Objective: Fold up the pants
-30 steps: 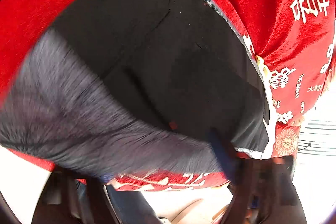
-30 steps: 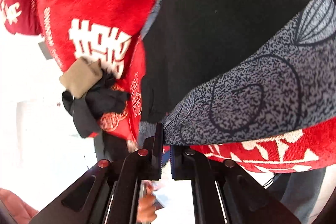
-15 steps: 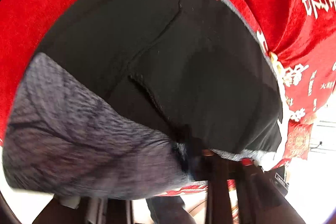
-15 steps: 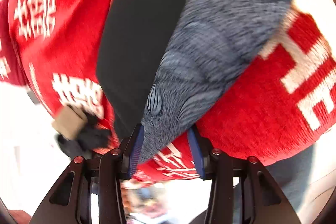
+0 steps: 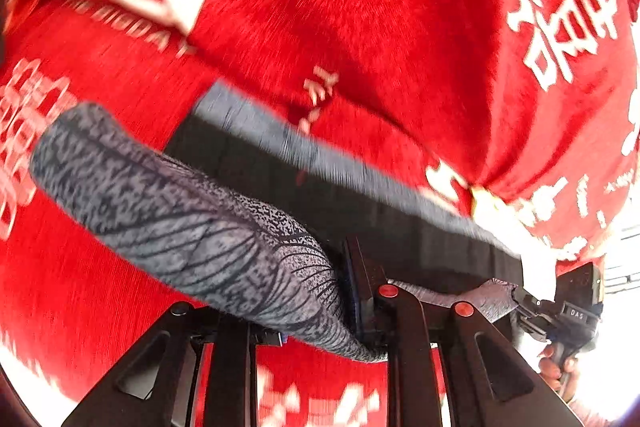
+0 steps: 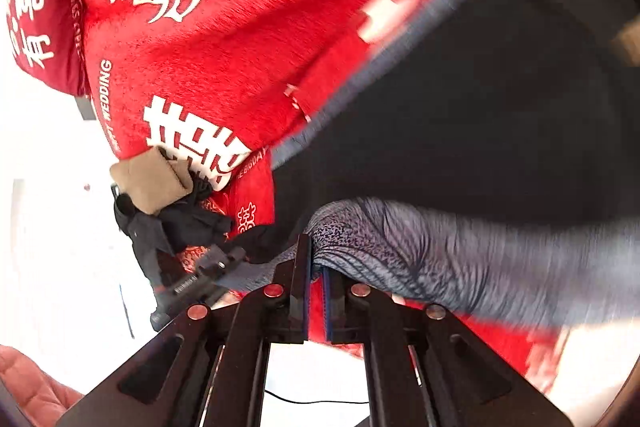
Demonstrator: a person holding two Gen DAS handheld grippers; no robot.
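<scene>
The pants (image 5: 360,203) are black with a grey patterned hem band (image 5: 180,219) and lie on a red blanket (image 5: 360,7). In the left wrist view my left gripper (image 5: 320,291) is shut on the grey band, which drapes over its fingers. The right gripper (image 5: 560,311) shows at the far right, holding the other end. In the right wrist view my right gripper (image 6: 318,267) is shut on the grey band (image 6: 440,251), with the black cloth (image 6: 480,107) above. The left gripper (image 6: 208,275) shows to the left.
The red blanket (image 6: 240,47) carries white characters. A tan folded cloth (image 6: 152,183) and a dark garment (image 6: 176,223) lie at its edge. White floor (image 6: 48,227) lies beyond, with a black cable (image 6: 316,401) below.
The folded hem has been carried far across the pants, so much less black cloth shows. The right gripper, open half a second ago, has shut on the band.
</scene>
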